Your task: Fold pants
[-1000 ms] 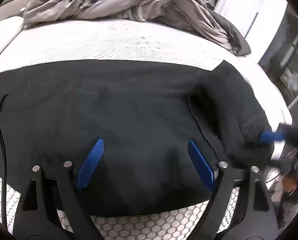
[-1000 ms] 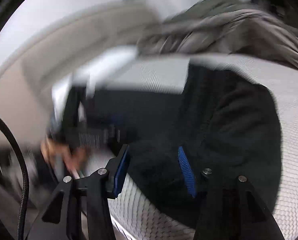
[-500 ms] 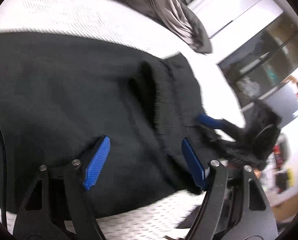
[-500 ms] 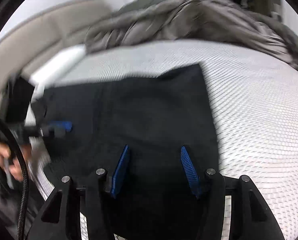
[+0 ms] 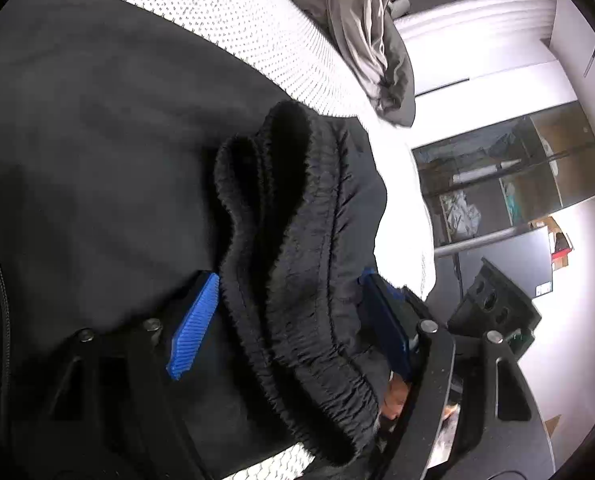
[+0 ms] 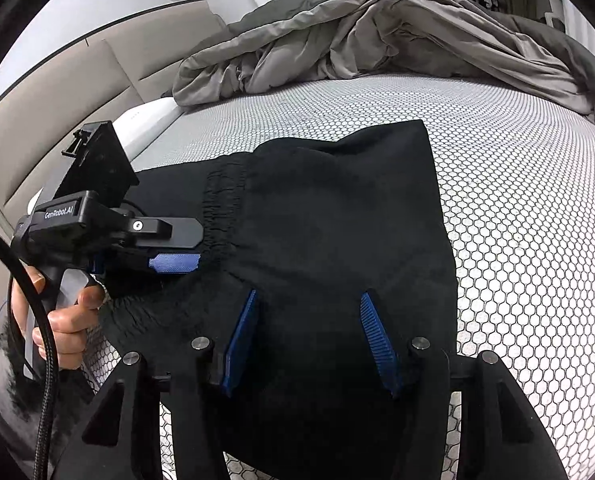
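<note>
Black pants (image 6: pixel 337 216) lie folded on a white honeycomb-patterned mattress (image 6: pixel 517 200). In the left wrist view the elastic waistband (image 5: pixel 297 260) bunches up between the open blue pads of my left gripper (image 5: pixel 289 320), which straddles it without closing. The pants (image 5: pixel 97 140) spread to the left there. The left gripper also shows in the right wrist view (image 6: pixel 173 256), at the waistband on the pants' left edge. My right gripper (image 6: pixel 309 320) is open, low over the pants' near part, holding nothing.
A crumpled grey duvet (image 6: pixel 377 32) lies at the back of the mattress, also in the left wrist view (image 5: pixel 369 28). A beige padded headboard (image 6: pixel 57 92) is at the left. A glass-fronted cabinet (image 5: pixel 509 176) stands beyond the bed edge.
My left gripper has moved right along the pants to the waistband, which now sits between its pads. My right gripper has swung over the pants and steadied.
</note>
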